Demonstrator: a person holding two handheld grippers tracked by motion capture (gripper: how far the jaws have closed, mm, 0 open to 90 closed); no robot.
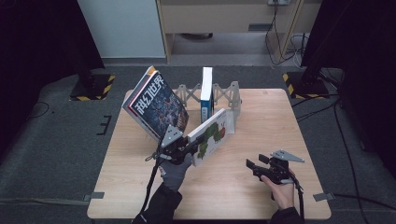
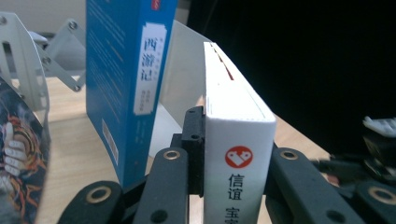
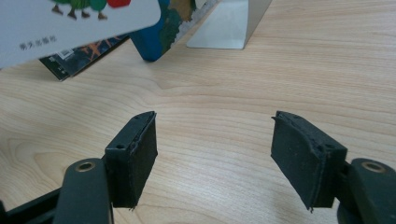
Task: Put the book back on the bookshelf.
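Clamping across the thickness of the white picture book (image 2: pixel 238 154), the left gripper (image 1: pixel 189 148) has its black jaws pressed on both covers at the near spine end, so the book hangs in the air, tilted up and away toward the far right. In the high view it sits just left of the table's middle, its far corner close to the white folding book rack (image 1: pixel 232 95). It looks like a stiff board book: rigid enough not to sag from a one-end hold, fairly light, but with glossy covers that could slip or swing if the grip eased. A hold near the spine seems the sound choice, since the pages stay shut there. Just left, the blue book (image 2: pixel 123 88) stands upright in the rack, and the dark magazine (image 1: pixel 154 105) leans farther left. The right gripper (image 1: pixel 257 163) rests near right over the wooden table (image 3: pixel 261 70), jaws apart and empty.
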